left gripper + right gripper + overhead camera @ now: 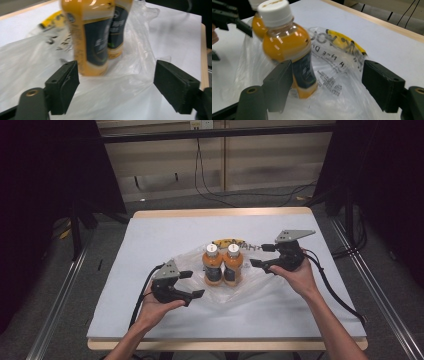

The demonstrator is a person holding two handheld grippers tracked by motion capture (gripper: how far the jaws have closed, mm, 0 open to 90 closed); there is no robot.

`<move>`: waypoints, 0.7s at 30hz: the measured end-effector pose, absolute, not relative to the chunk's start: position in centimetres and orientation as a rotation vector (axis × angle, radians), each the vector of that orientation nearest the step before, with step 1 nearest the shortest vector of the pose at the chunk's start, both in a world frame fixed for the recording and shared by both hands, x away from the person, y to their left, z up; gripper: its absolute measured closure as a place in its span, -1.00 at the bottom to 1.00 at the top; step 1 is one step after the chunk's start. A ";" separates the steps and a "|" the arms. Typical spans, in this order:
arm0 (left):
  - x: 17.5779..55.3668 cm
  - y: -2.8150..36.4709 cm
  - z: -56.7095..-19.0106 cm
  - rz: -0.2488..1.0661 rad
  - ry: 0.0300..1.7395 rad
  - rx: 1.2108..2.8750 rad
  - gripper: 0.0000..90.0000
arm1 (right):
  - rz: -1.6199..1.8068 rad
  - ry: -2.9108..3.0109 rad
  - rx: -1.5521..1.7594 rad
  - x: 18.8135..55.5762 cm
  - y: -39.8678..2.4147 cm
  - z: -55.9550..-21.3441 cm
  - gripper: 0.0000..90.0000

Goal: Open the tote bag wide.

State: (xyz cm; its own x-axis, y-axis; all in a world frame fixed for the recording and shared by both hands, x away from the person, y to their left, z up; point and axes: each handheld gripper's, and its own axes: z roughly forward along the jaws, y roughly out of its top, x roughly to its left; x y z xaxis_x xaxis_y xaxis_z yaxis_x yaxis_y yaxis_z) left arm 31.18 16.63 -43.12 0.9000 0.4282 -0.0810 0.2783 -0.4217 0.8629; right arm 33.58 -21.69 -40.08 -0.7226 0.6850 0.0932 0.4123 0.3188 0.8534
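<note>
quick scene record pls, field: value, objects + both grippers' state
surface: white table top with wooden edge
bottles: two orange-drink bottles, white caps, dark labels, upright, side by side
bag: clear plastic bag with printed text and a yellow patch, spread flat under the bottles
left gripper: open, left of the bottles, holding nothing
right gripper: open, right of the bottles, holding nothing
fingers: left gripper's fingers spread wide over the bag, a bottle ahead of them
contact with bottles: cannot tell
</note>
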 end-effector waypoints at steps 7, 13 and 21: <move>30.1 19.2 -43.1 0.245 0.575 2.023 -0.70 | 1.313 2.242 1.016 30.4 -23.6 -39.5 -0.55; 29.4 21.4 -43.1 0.290 0.644 2.001 -0.76 | 1.307 2.182 1.059 27.8 -25.5 -39.7 -0.63; 28.3 24.5 -43.8 0.313 0.744 1.980 -0.81 | 1.313 2.047 1.159 23.6 -28.1 -40.4 -0.66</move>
